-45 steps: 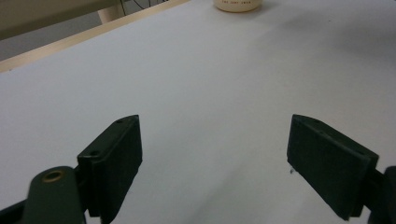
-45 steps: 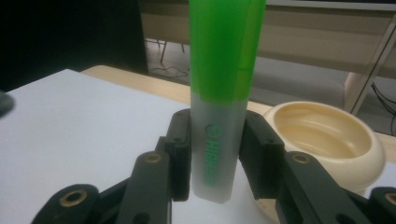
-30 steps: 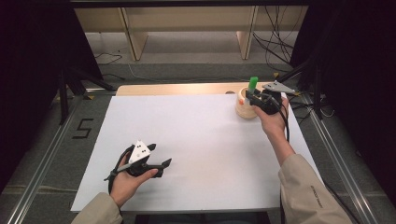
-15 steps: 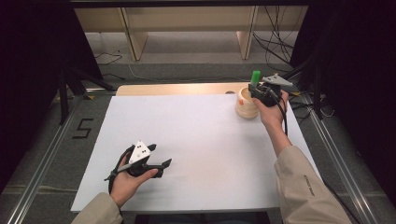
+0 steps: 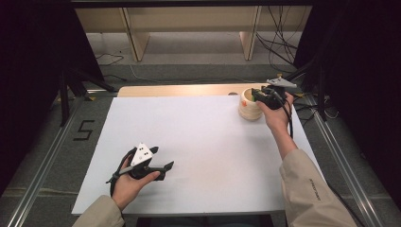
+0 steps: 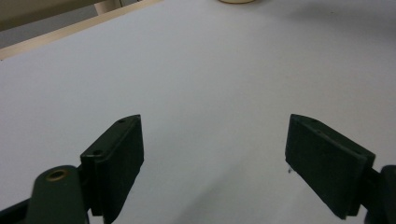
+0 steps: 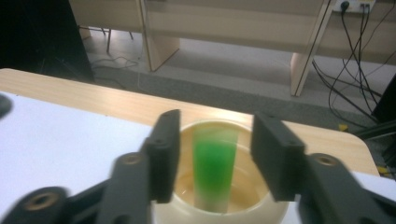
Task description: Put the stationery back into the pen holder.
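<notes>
Grey floor (image 5: 198,56) w/ wooden shelving (image 5: 189,23)

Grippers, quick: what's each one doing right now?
Left gripper: open, holding nothing, low over the white table.
Right gripper: jaws have just been opening; green tube stands free between them in the cream cup.

You have two grippers in hand: the left gripper (image 5: 163,166) and the right gripper (image 5: 257,94). Each has two black jaws, four in all. Between the jaws of your right gripper stands one green tube (image 7: 214,169), and around it, just beneath those jaws, one cream cup (image 7: 243,212). Ahead of your left jaws lies one white sheet (image 6: 224,74) on one table (image 5: 189,90). Two hands, two sleeves.
</notes>
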